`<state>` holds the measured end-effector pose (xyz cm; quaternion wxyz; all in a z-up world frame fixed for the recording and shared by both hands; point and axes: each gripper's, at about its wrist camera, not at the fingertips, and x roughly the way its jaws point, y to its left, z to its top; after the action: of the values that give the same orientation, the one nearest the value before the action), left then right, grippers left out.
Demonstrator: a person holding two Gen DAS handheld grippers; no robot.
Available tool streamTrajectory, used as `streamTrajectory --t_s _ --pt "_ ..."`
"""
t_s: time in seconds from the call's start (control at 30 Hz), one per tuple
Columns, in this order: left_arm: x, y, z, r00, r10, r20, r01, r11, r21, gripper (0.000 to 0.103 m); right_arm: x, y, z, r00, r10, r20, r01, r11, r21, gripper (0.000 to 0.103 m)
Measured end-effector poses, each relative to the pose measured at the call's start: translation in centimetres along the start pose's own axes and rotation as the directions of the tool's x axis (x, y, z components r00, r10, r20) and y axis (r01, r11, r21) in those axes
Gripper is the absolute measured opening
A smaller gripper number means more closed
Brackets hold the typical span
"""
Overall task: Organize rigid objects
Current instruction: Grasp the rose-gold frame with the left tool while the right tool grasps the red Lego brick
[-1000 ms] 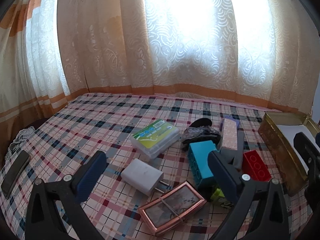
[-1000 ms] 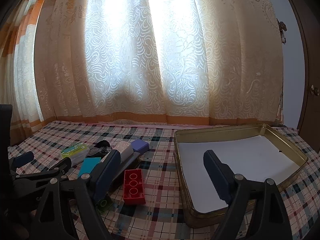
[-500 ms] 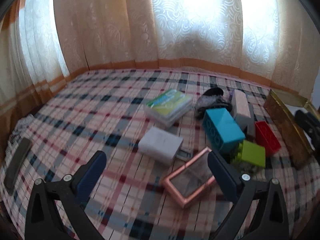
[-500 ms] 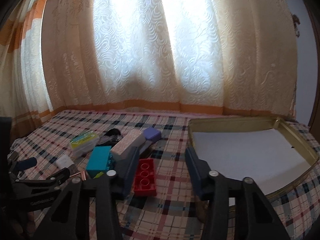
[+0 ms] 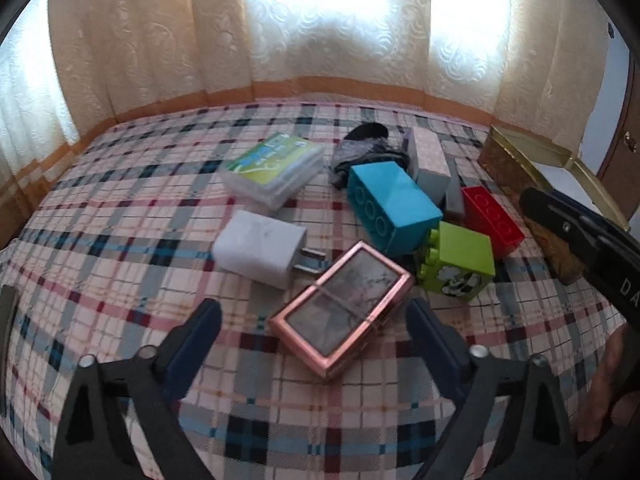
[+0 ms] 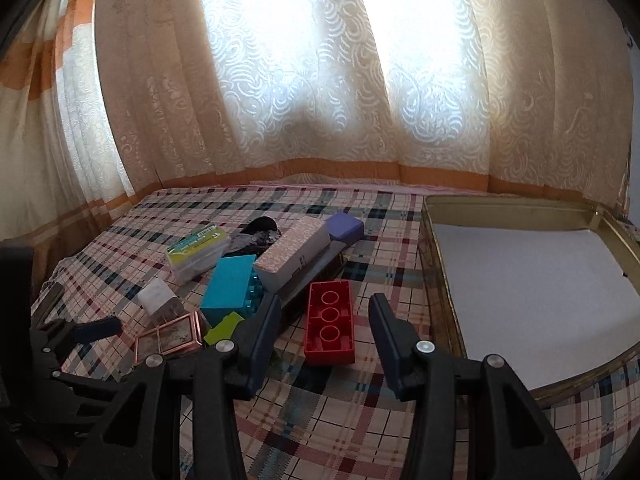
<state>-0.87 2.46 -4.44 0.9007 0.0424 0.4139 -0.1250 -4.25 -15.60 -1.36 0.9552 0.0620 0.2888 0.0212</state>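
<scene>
A plaid bedcover [image 5: 120, 216] of pink, white and dark blue checks carries everything, backed by cream lace curtains [image 6: 300, 80] with an orange hem. At three o'clock in the right wrist view sits a rectangular gold metal tin [image 6: 436, 280], its floor lined with plain white paper. The cluster of rigid objects lies at nine to twelve o'clock of it: a glossy teal building block [image 5: 394, 206] with round sockets, a long speckled pink-white box [image 5: 428, 156] resting on a grey slab, a red studded brick [image 6: 330, 322], a clear plastic case [image 5: 276, 170] with a green and blue label whose print is too small to read, a matte white plug adapter [image 5: 260, 248] with two metal prongs, a rose-gold framed mirrored case [image 5: 344, 308], a lime block [image 5: 458, 260] with a black-and-white cartoon face, and a lilac block [image 6: 345, 229]. The left gripper [image 5: 314, 330] is closing, its blue pads either side of the rose-gold case, not pressing it. The right gripper [image 6: 324, 326] stands partly open around the red brick, pads apart from it; white letters "DA" show on its frame.
</scene>
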Motion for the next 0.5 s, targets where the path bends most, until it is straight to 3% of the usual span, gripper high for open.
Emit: streamTrajectory --t_s 0.07,0.2,0.23,0.27,0.33,0.5 --pt "0.8 -0.1 0.3 0.999 -0.033 -0.038 0.033 0.999 0.003 0.080 0.1 -0.3 0.0 1.000 0.002 -0.007 -0.002 1.000 0.014 0.049" --pt "1.5 -0.9 0.8 0.999 -0.022 -0.050 0.025 0.999 0.044 0.079 0.5 -0.3 0.0 0.999 0.012 -0.031 -0.012 1.000 0.011 0.049" --pt "1.6 -1.2 1.0 0.999 -0.022 -0.050 0.025 0.998 0.056 0.074 0.5 -0.2 -0.1 0.999 0.013 -0.034 -0.012 1.000 0.007 0.049" --pt "1.6 -1.3 1.1 0.998 -0.036 -0.043 0.038 0.997 0.060 0.060 0.6 -0.1 -0.1 0.999 0.011 -0.040 -0.010 1.000 0.002 0.049" --pt "1.5 -1.4 1.1 0.998 -0.045 -0.036 0.047 0.996 0.069 0.050 0.7 0.0 -0.2 0.998 0.014 -0.054 -0.014 1.000 0.001 0.049" --pt "0.6 -0.4 0.6 0.996 -0.092 -0.020 0.092 0.996 0.015 0.046 1.2 0.1 -0.4 0.995 0.041 -0.091 -0.041 0.999 -0.001 0.049"
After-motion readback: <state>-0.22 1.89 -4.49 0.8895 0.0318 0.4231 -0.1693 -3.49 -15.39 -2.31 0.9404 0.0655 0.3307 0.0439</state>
